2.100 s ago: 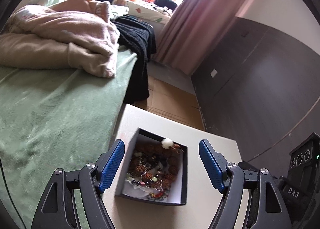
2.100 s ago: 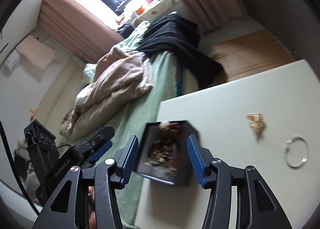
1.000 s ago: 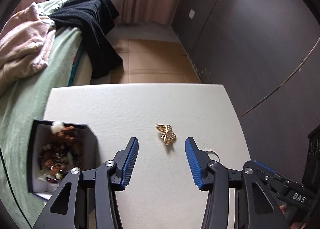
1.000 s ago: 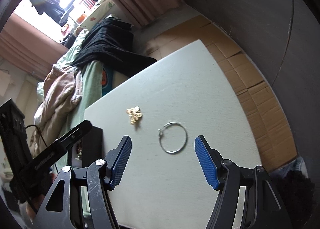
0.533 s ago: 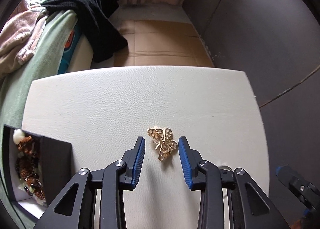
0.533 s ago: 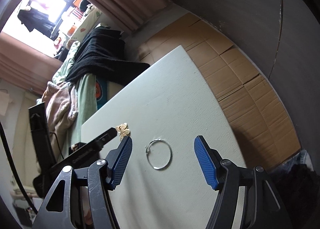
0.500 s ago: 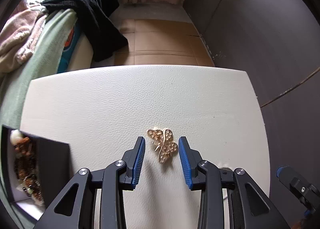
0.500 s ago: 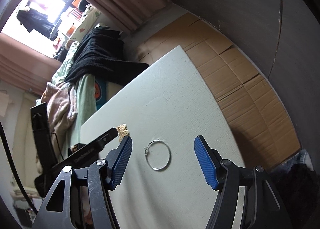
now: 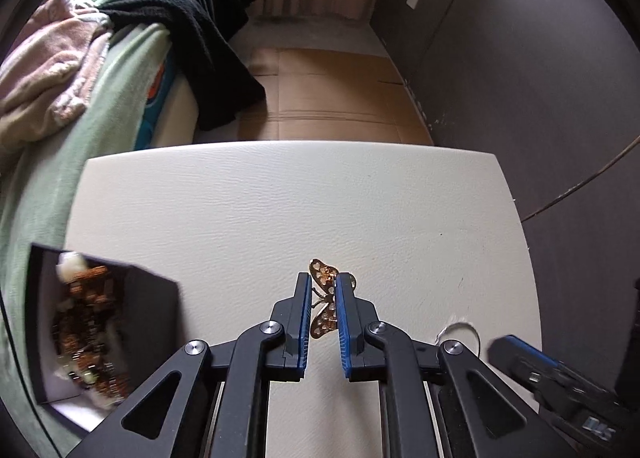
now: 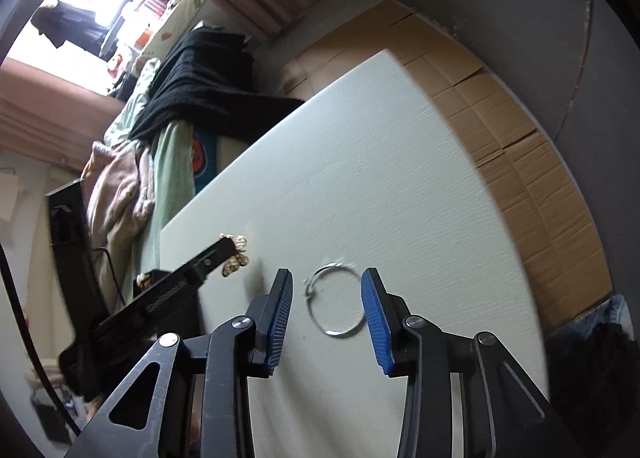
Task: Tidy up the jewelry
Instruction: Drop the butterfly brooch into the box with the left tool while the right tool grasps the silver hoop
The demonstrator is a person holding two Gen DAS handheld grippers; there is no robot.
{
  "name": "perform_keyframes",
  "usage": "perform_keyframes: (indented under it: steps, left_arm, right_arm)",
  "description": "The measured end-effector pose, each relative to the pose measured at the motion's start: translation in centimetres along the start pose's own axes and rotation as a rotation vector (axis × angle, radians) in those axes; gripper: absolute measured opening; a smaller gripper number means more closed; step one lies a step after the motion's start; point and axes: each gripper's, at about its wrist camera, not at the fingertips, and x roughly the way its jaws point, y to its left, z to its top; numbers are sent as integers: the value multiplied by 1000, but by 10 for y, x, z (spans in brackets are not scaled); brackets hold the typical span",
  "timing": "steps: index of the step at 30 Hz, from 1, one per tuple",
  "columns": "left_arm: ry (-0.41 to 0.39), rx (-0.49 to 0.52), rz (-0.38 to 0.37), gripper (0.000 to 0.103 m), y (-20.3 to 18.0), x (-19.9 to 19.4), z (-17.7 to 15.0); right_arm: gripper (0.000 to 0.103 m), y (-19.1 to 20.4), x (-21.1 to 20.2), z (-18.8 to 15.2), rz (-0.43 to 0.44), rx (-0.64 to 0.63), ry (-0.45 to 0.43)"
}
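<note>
My left gripper (image 9: pixel 323 290) is shut on a gold butterfly brooch (image 9: pixel 324 298), on or just above the white table (image 9: pixel 280 202). The brooch also shows in the right wrist view (image 10: pixel 237 254) at the left gripper's tip. A black jewelry box (image 9: pixel 100 322) full of beads stands at the table's left edge. My right gripper (image 10: pixel 326 290) is open with its fingers on either side of a silver ring bangle (image 10: pixel 334 300) that lies flat on the table (image 10: pixel 400 186). The bangle shows partly in the left wrist view (image 9: pixel 456 332).
A bed with a green blanket (image 9: pixel 60 146), pink bedding and a black garment (image 9: pixel 200 30) runs along the table's left side. Cardboard-covered floor (image 9: pixel 328 98) lies beyond the far edge and a dark wall (image 9: pixel 540 78) on the right.
My left gripper has closed on the brooch. My right gripper has moved down and forward so the bangle now lies between its fingers.
</note>
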Motion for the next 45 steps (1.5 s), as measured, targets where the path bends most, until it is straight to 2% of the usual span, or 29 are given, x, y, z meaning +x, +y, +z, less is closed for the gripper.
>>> perform_keyframes:
  steps: [4,10,16,23,25,28,34,40,42,44,45]
  left_arm:
    - [-19,-8,-7,12,12,-19,-2]
    - [-53,-15,-11,12,29,-46,-7]
    - [-110,-32,2,12,56,-78,-13]
    - [-185,-132,-6,12,99,-99,-39]
    - [-193,-149,-16,12,109,-98,-45]
    - [-219,-165,-48,12,124,-98,-53]
    - [-269,-200,-109,12,150,-113,-56]
    - [-254,-228,-223,13,161,-109,-56]
    - [-222,-231,-257,24,161,-105,-54]
    - [-219,-223,-230,51,161,-105,-55]
    - [-239,-225,-215,55,163,-108,-57]
  right_arm:
    - [30,12,15,-5,-5,-30,37]
    - [29,23,32,-8,-53,-59,54]
    - [22,37,46,-8,-171,-125,36]
    - [20,59,52,-14,-320,-224,-2]
    - [11,63,52,-17,-368,-255,-17]
    - [6,66,52,-22,-416,-301,-44]
    - [4,60,39,-28,-347,-296,-64]
    - [4,78,19,-34,-249,-305,-132]
    - [4,86,14,-38,-200,-309,-147]
    - [4,97,9,-43,-153,-320,-163]
    - [4,103,6,-47,-134,-328,-171]
